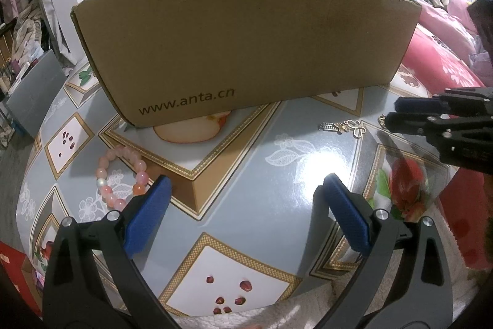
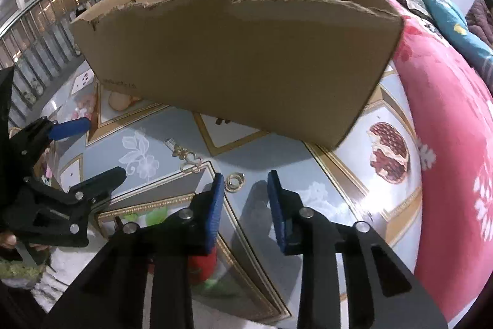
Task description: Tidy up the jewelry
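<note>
My right jaws [image 2: 243, 199] stood partly open and empty above a small gold ring [image 2: 234, 181], which lay flat on the glossy worktop [image 2: 323, 205]. I judged it light, hard and slippery, best pinched across its rim. My left jaws [image 1: 246, 205] stood wide open beside the bead bracelet [image 1: 120, 178].

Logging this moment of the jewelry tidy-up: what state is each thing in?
Cardboard box: open, top edge torn.
Bead bracelet: flat on table.
Gold brooch: on table.
Gold ring: on table, ungripped.
Left hand-held gripper: open, empty.
Right hand-held gripper: open, empty.
</note>
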The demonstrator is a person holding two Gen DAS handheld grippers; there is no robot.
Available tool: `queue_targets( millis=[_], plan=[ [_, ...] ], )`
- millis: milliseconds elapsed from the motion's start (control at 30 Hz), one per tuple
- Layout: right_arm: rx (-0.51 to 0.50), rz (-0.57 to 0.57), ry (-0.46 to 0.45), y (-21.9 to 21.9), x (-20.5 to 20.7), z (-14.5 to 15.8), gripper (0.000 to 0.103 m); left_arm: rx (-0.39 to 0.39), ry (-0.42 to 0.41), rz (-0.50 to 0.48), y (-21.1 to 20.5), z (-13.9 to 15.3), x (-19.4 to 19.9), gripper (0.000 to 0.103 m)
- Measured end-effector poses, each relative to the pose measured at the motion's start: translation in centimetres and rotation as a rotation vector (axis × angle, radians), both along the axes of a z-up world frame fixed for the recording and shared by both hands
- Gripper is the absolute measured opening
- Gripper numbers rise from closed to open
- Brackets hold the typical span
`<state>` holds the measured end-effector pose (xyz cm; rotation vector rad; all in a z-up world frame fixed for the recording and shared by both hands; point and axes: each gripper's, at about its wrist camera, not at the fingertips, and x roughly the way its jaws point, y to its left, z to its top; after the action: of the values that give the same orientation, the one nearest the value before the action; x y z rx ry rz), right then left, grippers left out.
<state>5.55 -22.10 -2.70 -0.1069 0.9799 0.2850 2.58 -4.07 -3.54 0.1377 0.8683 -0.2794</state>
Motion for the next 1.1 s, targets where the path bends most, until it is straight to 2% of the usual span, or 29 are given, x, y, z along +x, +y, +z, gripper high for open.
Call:
queue_targets(
  millis=[267,400,467,667,1033,1100],
  plan=[
    [-0.008,0.023,0.004,0.5,0.6,-0.4,0.024,-0.002,-0.006,-0.002,0.1,-0.1,0.0,0.095],
    [0.003,0.033,0.009,0.8,1.0,-0.3,0.014,-0.002,-0.008,-0.002,0.1,-0.1,0.0,0.095],
    [0.002,0.035,0.008,0.8,0.9,-0.3,0.014,-0.002,-0.010,-0.002,0.1,-0.1,0.0,0.095],
    [0.114,0.002,0.032,-0.5,1.2,-0.2,0.013,-0.002,-0.012,-0.004,0.2,-0.2,-0.1,0.095],
    [0.323,-0.068,0.018,-4.3,0.4,1.5,0.013,-0.010,-0.007,-0.032,0.4,0.0,-0.1,0.095],
    [0.356,-0.082,0.018,-4.9,0.3,1.5,0.013,-0.017,-0.030,-0.042,0.4,0.5,-0.3,0.095]
  ],
)
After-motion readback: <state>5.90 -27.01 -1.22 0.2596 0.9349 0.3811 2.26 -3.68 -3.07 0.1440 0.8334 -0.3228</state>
